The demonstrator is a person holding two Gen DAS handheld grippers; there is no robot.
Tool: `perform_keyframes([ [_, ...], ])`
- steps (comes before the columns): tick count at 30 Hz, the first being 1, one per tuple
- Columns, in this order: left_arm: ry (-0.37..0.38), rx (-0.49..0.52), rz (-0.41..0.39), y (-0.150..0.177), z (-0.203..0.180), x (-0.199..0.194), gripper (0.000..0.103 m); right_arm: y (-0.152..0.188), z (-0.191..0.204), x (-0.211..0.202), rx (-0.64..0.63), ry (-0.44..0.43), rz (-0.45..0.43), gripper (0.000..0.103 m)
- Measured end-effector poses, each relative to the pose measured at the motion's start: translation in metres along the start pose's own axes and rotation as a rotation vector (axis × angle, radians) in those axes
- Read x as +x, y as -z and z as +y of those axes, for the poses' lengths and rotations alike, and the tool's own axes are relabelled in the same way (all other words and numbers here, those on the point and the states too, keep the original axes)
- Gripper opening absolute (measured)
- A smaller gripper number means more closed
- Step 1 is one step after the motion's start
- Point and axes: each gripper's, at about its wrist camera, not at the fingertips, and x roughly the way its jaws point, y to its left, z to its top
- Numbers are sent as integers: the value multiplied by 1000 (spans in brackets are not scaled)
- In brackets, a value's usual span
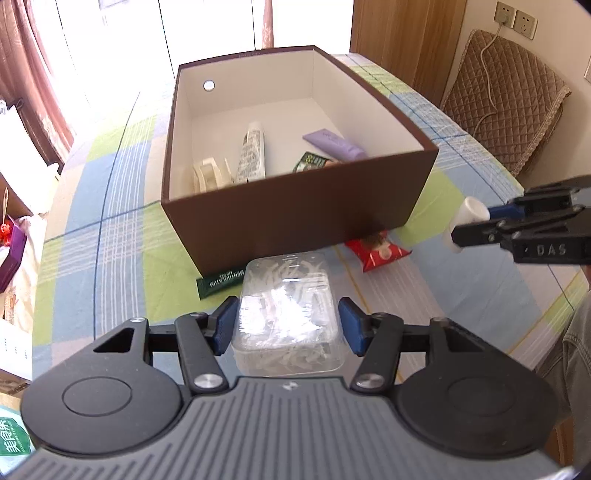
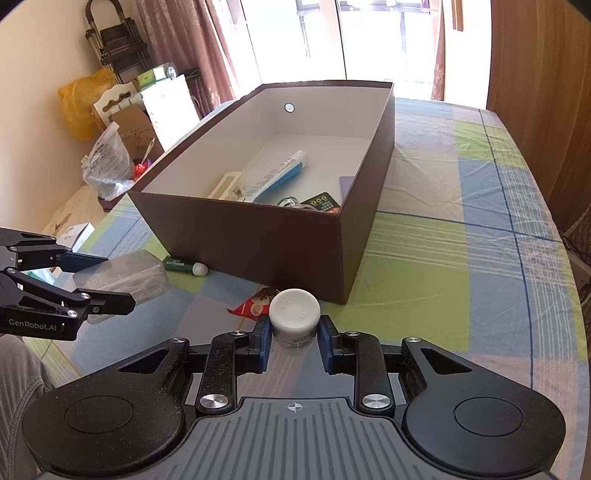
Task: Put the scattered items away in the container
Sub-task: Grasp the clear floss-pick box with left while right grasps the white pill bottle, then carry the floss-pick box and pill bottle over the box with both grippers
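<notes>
A brown box [image 1: 295, 218] with a white inside stands on the checked tablecloth; in the right wrist view the brown box [image 2: 258, 240] is seen from its corner. Inside lie a white tube [image 1: 253, 151], a purple tube [image 1: 334, 144], a green packet [image 1: 310, 162] and a white ribbed piece [image 1: 207, 173]. My left gripper [image 1: 288, 325] is shut on a clear plastic box of small white sticks [image 1: 288, 295], held just before the brown box. My right gripper [image 2: 294, 339] is shut on a white jar [image 2: 294, 308]. A dark green tube [image 1: 221, 280] and a red packet [image 1: 380, 251] lie on the cloth by the brown box's near wall.
A quilted chair [image 1: 509, 96] stands at the table's right side under wall sockets [image 1: 515, 18]. Bags and cartons [image 2: 110, 122] crowd the floor to the left. A wooden cabinet [image 2: 535, 92] stands at the right. Checked cloth [image 2: 461, 221] stretches right of the box.
</notes>
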Motion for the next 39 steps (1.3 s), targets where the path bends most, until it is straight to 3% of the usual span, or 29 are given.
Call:
perform_keyframes([
  [11, 8, 23, -61, -24, 2, -21, 54, -10, -2, -10, 1, -16, -17, 29],
  [22, -1, 72, -170, -78, 20, -35, 54, -82, -1, 0, -53, -52, -75, 29],
  [30, -10, 97, -178, -127, 31, 1, 54, -138, 1, 19, -96, -76, -102, 29],
  [39, -13, 78, -135, -153, 45, 57, 54, -147, -13, 85, -109, -16, 24, 29],
])
